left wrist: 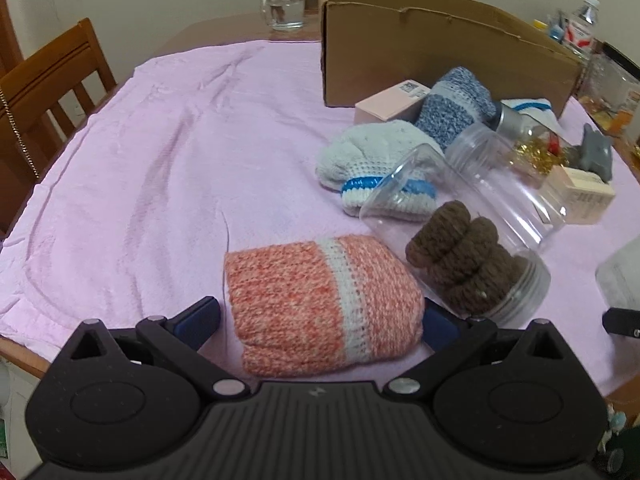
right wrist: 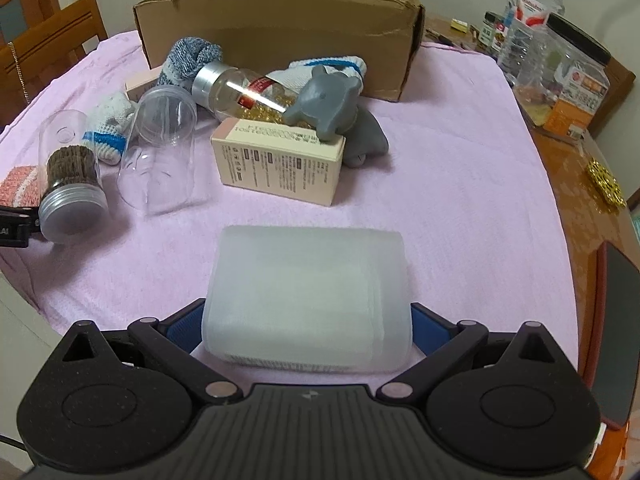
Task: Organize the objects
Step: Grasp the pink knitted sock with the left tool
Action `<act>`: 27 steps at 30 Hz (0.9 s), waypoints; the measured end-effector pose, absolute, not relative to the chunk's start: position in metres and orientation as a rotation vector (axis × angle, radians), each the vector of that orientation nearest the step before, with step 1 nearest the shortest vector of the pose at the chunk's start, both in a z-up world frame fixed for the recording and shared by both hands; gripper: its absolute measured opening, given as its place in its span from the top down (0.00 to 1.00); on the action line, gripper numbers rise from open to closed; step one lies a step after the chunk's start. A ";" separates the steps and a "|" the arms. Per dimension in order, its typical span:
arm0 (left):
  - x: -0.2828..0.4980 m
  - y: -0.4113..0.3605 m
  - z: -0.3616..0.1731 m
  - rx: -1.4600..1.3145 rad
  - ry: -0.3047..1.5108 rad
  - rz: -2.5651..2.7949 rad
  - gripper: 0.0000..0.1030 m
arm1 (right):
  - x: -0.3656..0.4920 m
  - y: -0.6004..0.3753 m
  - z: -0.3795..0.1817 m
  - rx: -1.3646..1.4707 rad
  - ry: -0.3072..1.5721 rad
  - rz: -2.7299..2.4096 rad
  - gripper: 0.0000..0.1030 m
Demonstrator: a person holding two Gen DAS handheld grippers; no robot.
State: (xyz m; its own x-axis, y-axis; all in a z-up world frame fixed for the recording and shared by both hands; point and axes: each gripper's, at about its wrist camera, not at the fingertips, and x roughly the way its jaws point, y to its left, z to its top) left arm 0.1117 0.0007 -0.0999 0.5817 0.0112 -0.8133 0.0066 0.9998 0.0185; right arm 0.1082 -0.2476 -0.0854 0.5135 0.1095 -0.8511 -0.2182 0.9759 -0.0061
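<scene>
Left tongs (left wrist: 320, 316) clamp the pink knit (left wrist: 320, 304) at bottom centre of the left view, fingers on both its sides. Right tongs (right wrist: 308, 320) squeeze the white pack (right wrist: 308, 292) at bottom centre of the right view. I hold both low over the table's pink cloth (left wrist: 140, 160), probably for carrying to the box (right wrist: 280, 24) at top centre. Jars (right wrist: 160, 140), carton (right wrist: 276, 160) and grey toy (right wrist: 328, 100) lie piled just before it, still unsorted.

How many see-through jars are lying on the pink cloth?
3. One jar with brown rolls lies at the left, an empty jar right of it, and a silver-capped jar with gold bits sits behind, near the cardboard box. Others may hide inside it.
</scene>
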 end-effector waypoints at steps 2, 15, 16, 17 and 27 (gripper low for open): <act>0.114 -0.001 -0.101 0.015 0.939 0.016 0.01 | 0.110 -0.246 -0.086 -0.120 1.008 0.200 0.00; 0.111 -0.005 -0.094 0.018 0.919 0.030 0.16 | 0.116 -0.238 -0.081 -0.126 1.021 0.208 0.12; 0.109 -0.004 -0.093 0.022 0.917 0.022 0.17 | 0.116 -0.238 -0.080 -0.125 1.022 0.205 0.14; 0.109 -0.004 -0.092 0.028 0.917 0.015 0.18 | 0.117 -0.239 -0.079 -0.123 1.024 0.205 0.15; 0.099 -0.001 -0.081 0.082 0.927 -0.071 0.29 | 0.118 -0.239 -0.074 -0.118 1.054 0.195 0.15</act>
State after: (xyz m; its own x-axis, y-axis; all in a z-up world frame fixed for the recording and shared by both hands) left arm 0.0993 -0.0010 -0.0810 0.5981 -0.0257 -0.8010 0.0960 0.9946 0.0398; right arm 0.1179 -0.2385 -0.0738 0.4787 0.1034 -0.8719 -0.2158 0.9764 -0.0028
